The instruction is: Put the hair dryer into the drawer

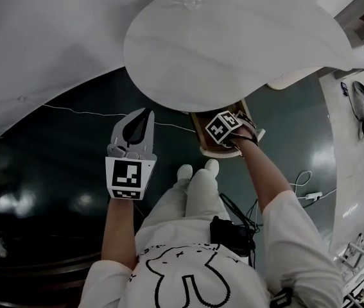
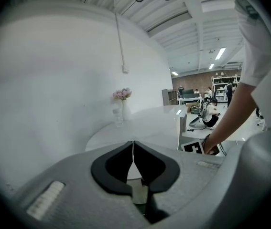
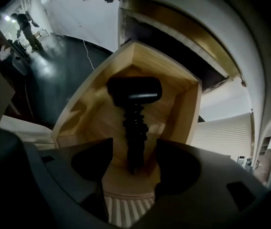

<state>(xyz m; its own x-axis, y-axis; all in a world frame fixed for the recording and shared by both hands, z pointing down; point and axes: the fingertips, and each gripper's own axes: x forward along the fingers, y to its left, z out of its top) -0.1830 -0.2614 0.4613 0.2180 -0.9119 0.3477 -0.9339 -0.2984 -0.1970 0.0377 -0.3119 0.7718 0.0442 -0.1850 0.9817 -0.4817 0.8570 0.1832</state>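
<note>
The black hair dryer (image 3: 134, 90) lies inside the open wooden drawer (image 3: 183, 109), its head away from me and its ribbed handle running back toward my right gripper (image 3: 134, 159). That gripper points steeply down into the drawer. Its jaws stand wide on either side of the handle, with gaps showing, so the pads do not press on it. In the head view only its marker cube (image 1: 222, 126) shows, above the drawer (image 1: 198, 122) under the table's edge. My left gripper (image 1: 144, 113) hangs to the left over the dark floor, jaws together with nothing between them.
A round white table (image 1: 233, 43) overhangs the drawer. On it stand a vase of flowers (image 2: 122, 99) and a glass. White cables (image 1: 303, 194) trail across the dark glossy floor. A white wall curves along the left. People and shelving show far off at the right.
</note>
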